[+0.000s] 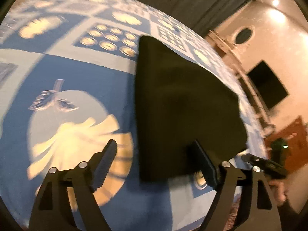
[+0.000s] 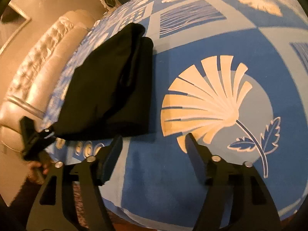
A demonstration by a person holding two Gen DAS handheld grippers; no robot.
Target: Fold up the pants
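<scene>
Our left claw (image 1: 157,159) is hanging spread wide, gripping nothing, and our right claw (image 2: 154,152) is gaping just as wide over bare cloth. Beneath both, a blue bedspread (image 1: 77,73) is stretching across nearly the whole of each view, printed with pale squares, discs and feathery shapes. On it the black pants (image 1: 182,100) are lying as a folded, layered bundle, close to the edge of the bed that borders a cream tufted cushion (image 2: 38,57). In the left wrist view one of the left claw's fingers (image 1: 206,165) is crossing in front of the bundle's near edge (we cannot tell whether it is touching the fabric), while the other is hovering over a big cream fan-shaped flower (image 2: 202,100) printed beside the pants. In the right wrist view the right claw is sitting just short of the bundle's near edge, one finger toward the pants and the other pointing at that flower.
</scene>
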